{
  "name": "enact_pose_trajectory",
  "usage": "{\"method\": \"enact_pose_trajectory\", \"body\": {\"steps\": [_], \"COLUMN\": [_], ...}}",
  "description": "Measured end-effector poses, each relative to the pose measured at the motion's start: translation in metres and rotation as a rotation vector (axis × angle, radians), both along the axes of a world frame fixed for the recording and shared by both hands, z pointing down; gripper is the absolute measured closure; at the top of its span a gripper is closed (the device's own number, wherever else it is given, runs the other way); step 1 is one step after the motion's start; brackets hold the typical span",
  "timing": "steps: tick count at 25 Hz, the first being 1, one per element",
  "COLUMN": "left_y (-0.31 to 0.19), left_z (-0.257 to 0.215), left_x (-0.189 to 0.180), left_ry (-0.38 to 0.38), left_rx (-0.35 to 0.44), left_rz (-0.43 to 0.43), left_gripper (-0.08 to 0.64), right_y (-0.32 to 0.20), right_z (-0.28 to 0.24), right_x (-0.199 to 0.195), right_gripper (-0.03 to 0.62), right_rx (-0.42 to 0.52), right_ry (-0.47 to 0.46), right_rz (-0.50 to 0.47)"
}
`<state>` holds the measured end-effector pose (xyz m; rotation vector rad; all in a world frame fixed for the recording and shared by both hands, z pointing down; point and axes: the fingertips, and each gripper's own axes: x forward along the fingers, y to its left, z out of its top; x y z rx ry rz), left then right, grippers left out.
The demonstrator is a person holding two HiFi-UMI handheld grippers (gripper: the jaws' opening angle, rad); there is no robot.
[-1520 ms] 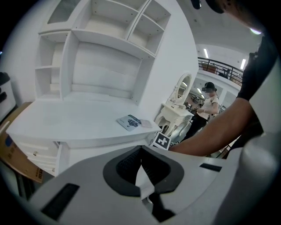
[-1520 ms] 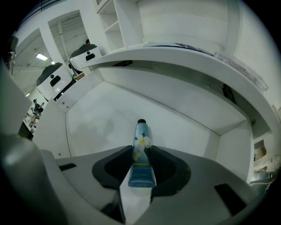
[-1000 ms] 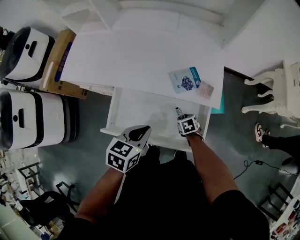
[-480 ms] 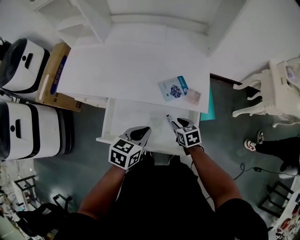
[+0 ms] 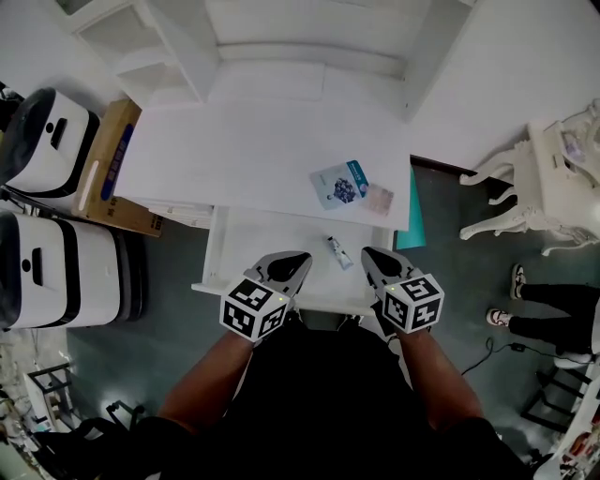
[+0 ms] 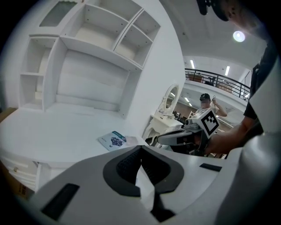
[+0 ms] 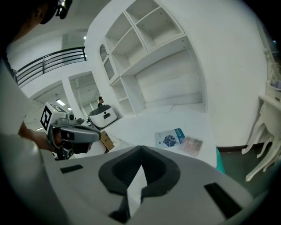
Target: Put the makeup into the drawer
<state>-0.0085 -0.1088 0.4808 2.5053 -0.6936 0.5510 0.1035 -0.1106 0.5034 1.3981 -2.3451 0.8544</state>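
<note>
Drop made | makeup tube [image 5: 337,253] now lies loose in the open drawer [image 5: 267,232], nine o'clock of my right gripper [image 5: 370,255] | its jaws have just been closing, empty, lifted clear | left gripper [image 5: 298,257] closed, empty | placing looks done

The desk [image 5: 234,150] carries a shelf unit [image 5: 309,28] along its back edge. Near the desk's front right corner lies a packet [image 5: 339,183]. A small card [image 5: 380,199] lies just beside it, closer to the right edge. The drawer [image 5: 262,234] stands pulled out from under the front edge, below the desk's right half. In it the makeup tube [image 5: 338,253] lies right of the middle, in front of the packet. A cardboard box [image 5: 108,164] sits on the floor against the desk's left edge. Left of the box stands one machine [image 5: 47,122], and a second machine [image 5: 70,267] stands in front of it, left of the drawer. Well apart from the right edge stands a small stand [image 5: 553,178], with a person's legs [image 5: 548,323] in front of it.
</note>
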Motion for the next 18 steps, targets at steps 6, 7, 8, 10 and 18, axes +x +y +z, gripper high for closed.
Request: {"method": "enact_pose_trajectory", "body": {"steps": [6,7,8,10,18], "left_y": [0.002,0.003,0.003,0.004,0.005], "left_z": [-0.012,-0.014,-0.014,-0.015,-0.018], "left_x": [0.01,0.012,0.014,0.016,0.017], "left_ry": [0.006,0.006,0.004,0.001,-0.015], "left_rx": [0.036,0.04,0.043,0.047,0.053], "left_rz": [0.02,0.024,0.03,0.038,0.048], "left_gripper": [0.551,0.551,0.552,0.551,0.552], "right_y": [0.009,0.01,0.012,0.014,0.017], "right_z": [-0.014,-0.013,-0.012,-0.011,-0.01], "right_x": [0.011,0.012,0.013,0.015,0.014], "right_gripper": [0.565,0.565,0.565,0.565,0.565], "right_rx": [0.026,0.022,0.019,0.016,0.01], "right_ry": [-0.003,-0.008,-0.012,-0.016,-0.027], "right_rz": [0.026,0.033,0.039,0.045,0.038]}}
